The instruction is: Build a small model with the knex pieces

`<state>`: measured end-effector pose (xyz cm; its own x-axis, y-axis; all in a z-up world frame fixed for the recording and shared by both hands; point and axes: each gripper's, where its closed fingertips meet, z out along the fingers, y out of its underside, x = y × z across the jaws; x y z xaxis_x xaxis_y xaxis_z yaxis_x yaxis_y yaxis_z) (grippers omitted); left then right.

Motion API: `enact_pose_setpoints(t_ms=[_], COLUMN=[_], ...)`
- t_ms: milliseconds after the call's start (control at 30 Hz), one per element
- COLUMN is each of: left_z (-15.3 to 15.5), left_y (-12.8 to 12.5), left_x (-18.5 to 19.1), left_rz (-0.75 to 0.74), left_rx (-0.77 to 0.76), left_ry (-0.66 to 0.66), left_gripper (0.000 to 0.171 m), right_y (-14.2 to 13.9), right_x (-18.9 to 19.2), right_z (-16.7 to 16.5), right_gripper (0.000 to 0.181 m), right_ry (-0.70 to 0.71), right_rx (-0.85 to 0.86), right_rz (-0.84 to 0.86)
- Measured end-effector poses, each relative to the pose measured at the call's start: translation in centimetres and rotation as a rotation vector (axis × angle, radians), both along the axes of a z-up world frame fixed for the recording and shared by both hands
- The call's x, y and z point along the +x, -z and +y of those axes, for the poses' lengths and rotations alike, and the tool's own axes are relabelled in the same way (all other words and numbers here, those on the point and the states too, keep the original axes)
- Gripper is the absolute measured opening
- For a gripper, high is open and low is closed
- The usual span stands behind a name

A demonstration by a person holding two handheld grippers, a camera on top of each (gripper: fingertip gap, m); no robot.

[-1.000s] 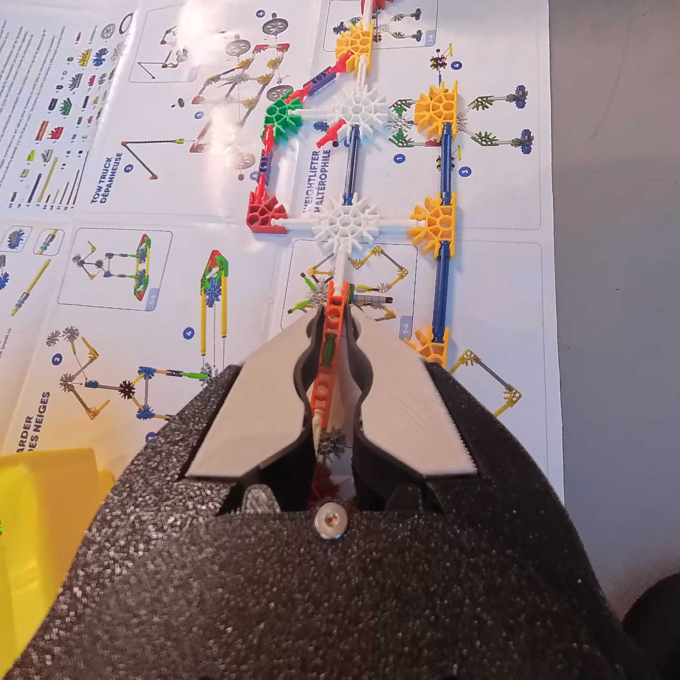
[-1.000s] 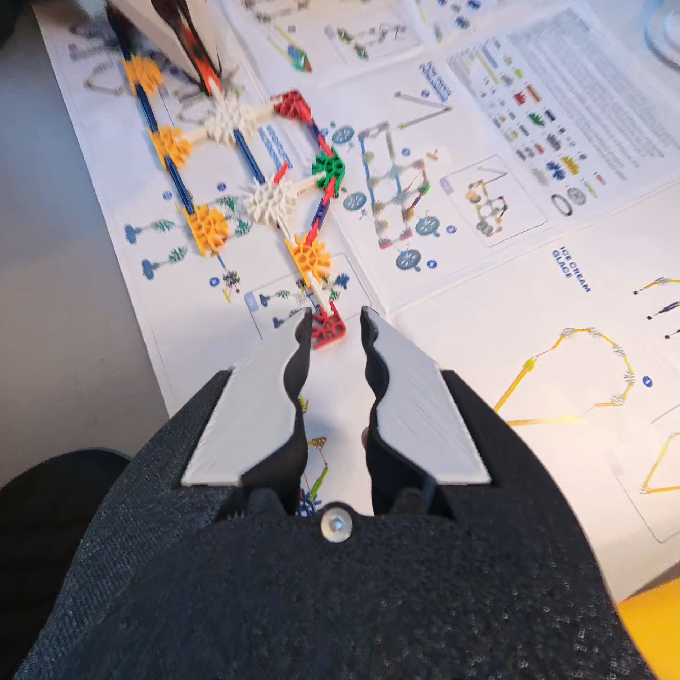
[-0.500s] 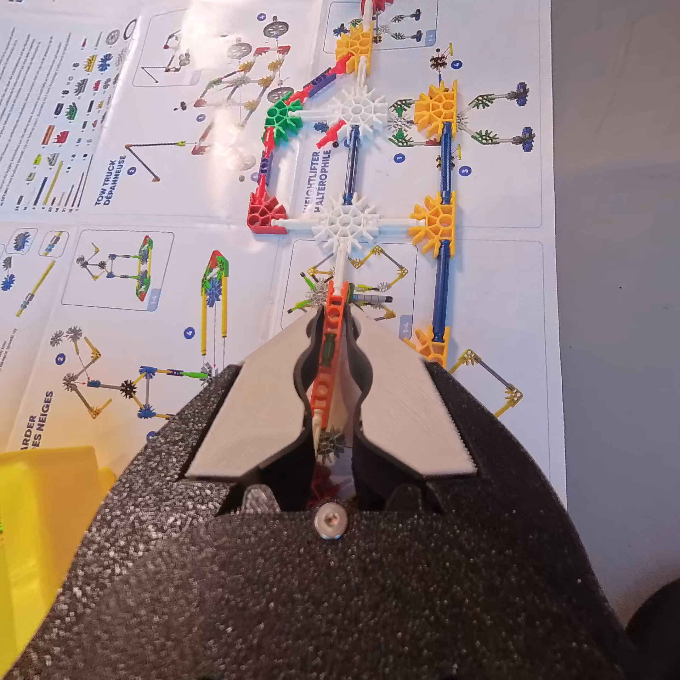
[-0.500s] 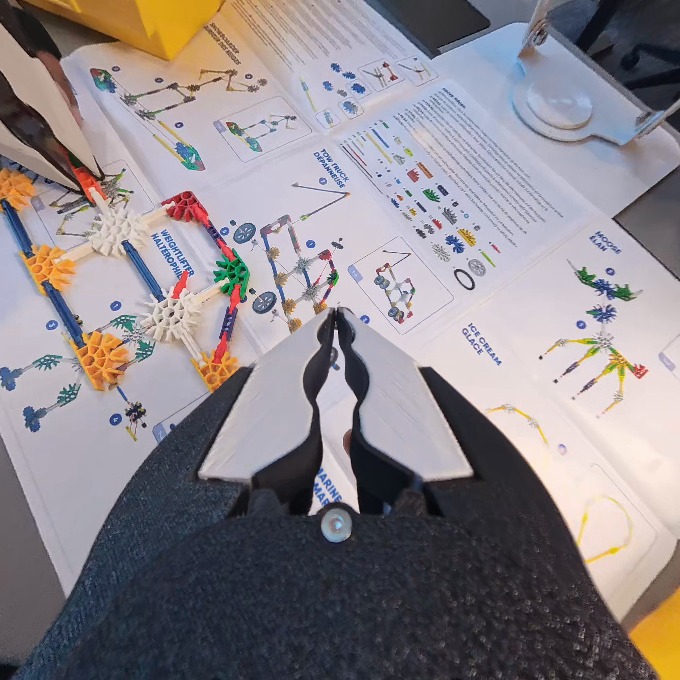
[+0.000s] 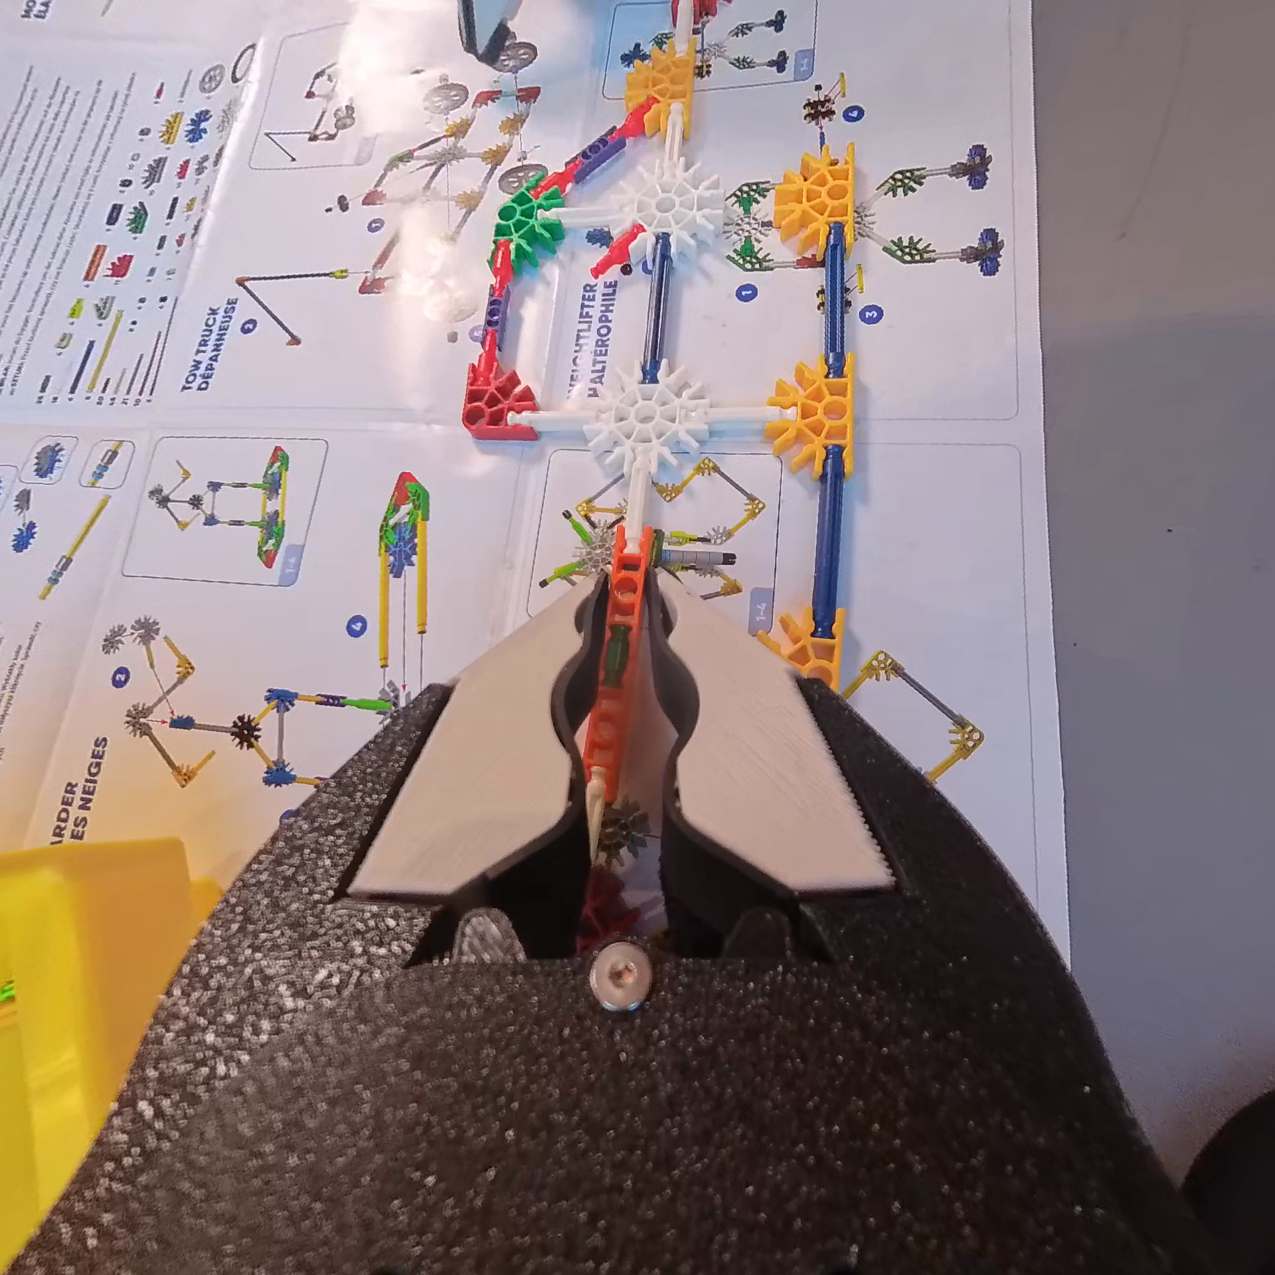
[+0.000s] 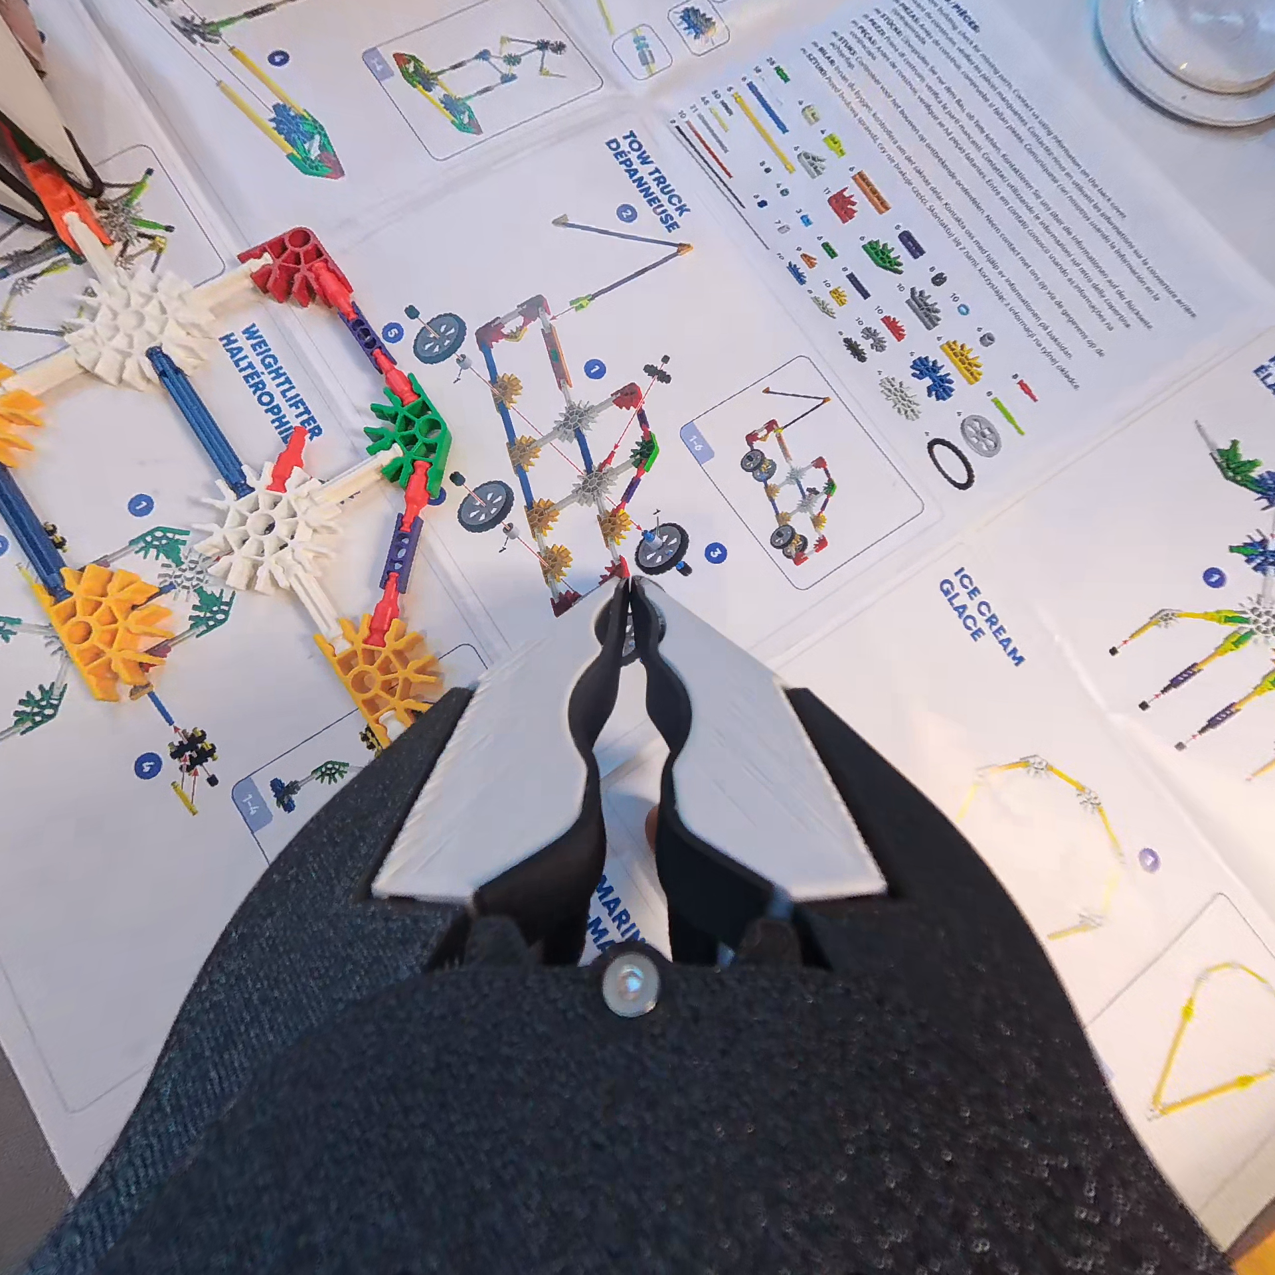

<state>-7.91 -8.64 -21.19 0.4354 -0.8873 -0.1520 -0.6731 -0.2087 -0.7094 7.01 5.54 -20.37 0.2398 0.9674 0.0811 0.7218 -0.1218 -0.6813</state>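
Observation:
My left gripper (image 5: 629, 586) is shut on an orange connector (image 5: 621, 648) that stands on edge between its fingers. A white rod (image 5: 638, 497) joins this connector to a white snowflake connector (image 5: 645, 417). That connector is part of a flat toy frame of blue rods (image 5: 831, 538) and yellow (image 5: 814, 414), red (image 5: 497, 407) and green connectors (image 5: 524, 224). The frame lies on an instruction sheet (image 5: 276, 483). My right gripper (image 6: 629, 586) is shut and empty. It hovers over the sheet (image 6: 862, 621), right of the frame's green connector (image 6: 410, 435) and yellow connector (image 6: 379, 666). The left gripper's fingers (image 6: 27, 124) show at the top left.
A yellow box (image 5: 83, 966) stands at the lower left of the left wrist view. Bare grey table (image 5: 1159, 483) lies right of the sheet. A white round base (image 6: 1187, 62) sits at the far right corner of the right wrist view. My right fingertips sit around 20 cm from my left ones.
My right gripper has shut, left the red connector at the frame's near end, and swung right over the sheet. My left gripper has held still on the orange connector.

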Motion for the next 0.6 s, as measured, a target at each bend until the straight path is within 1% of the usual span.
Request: enact_pose_setpoints(t_ms=[367,600], left_z=[0.0,0.0], left_y=[0.0,0.0], left_x=[0.0,0.0], left_rz=[-0.006,-0.006], left_rx=[-0.009,-0.008], left_ry=[-0.008,-0.011], left_gripper=[0.009,0.009], right_y=[0.3,0.4], right_x=[0.2,0.4], right_z=[-1.0,-1.5], right_gripper=[0.0,0.0], right_ry=[-0.067,-0.087], right_rx=[0.023,0.028], right_rz=[-0.018,-0.024])
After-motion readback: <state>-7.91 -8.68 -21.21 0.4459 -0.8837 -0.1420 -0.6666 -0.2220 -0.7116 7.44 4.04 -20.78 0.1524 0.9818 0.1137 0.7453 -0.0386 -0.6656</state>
